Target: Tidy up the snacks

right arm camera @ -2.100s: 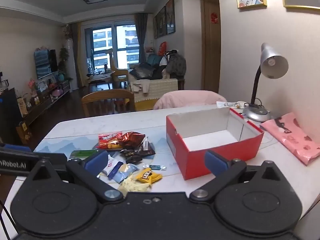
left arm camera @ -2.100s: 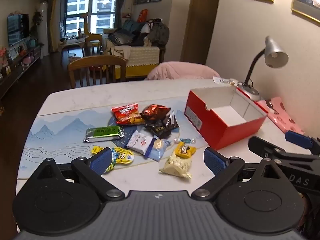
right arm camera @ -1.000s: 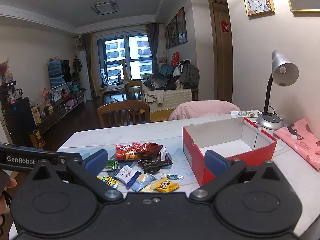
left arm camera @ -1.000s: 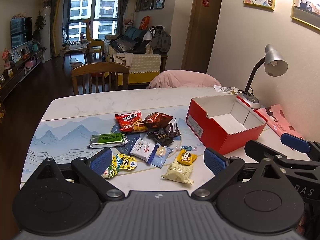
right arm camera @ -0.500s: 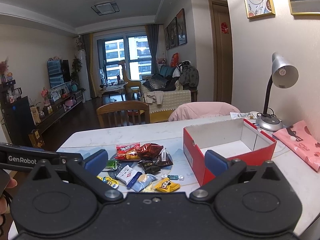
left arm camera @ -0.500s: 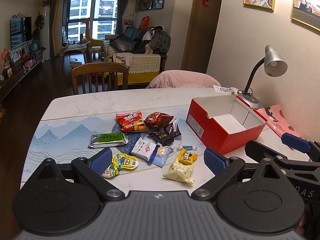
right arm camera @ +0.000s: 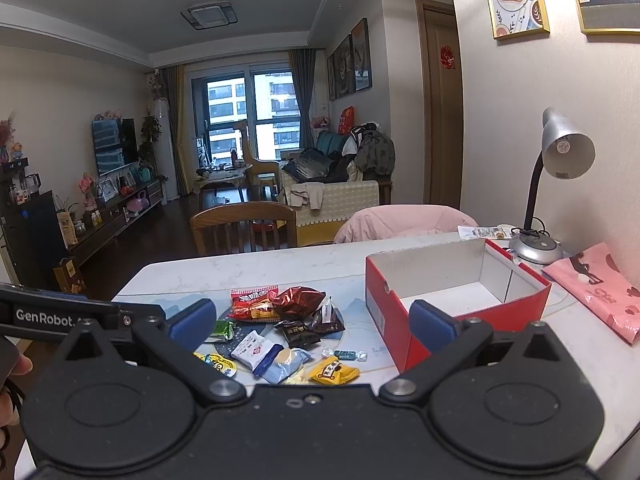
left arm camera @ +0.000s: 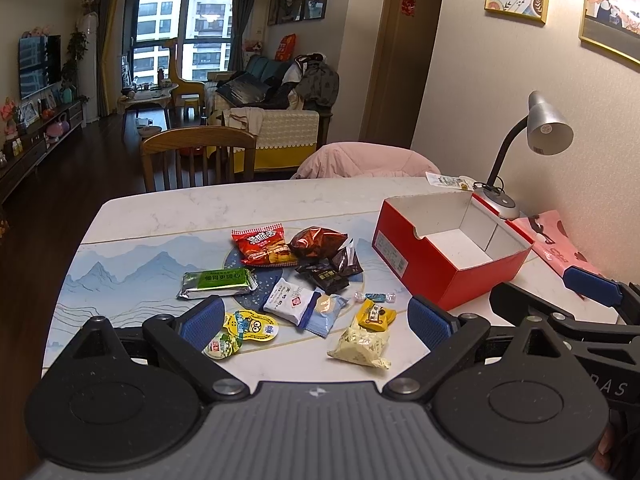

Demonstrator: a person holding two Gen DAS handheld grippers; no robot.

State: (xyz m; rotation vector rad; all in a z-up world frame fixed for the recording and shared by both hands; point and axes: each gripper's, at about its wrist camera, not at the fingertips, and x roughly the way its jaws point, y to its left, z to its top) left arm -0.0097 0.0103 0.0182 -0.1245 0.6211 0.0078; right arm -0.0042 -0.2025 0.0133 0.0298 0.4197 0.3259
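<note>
1. My left gripper [left arm camera: 314, 320] hovers level above the near edge of the white marble table [left arm camera: 240, 204], its blue-padded fingers spread wide with nothing between them.
2. My right gripper [right arm camera: 312, 322] hangs at about the same height just beside it, released as well and gripping nothing; its blue fingertip also shows at the right of the left view.
3. Ahead of both lies the heap of small snack packets [left arm camera: 304, 280], on a blue mountain-print mat [left arm camera: 120, 276].
4. To the right of the heap stands the open red cardboard box [left arm camera: 436, 276], white inside and empty.
5. Beyond the box are a silver gooseneck desk lamp [left arm camera: 544, 128] and a pink printed bag [right arm camera: 600, 288].
</note>
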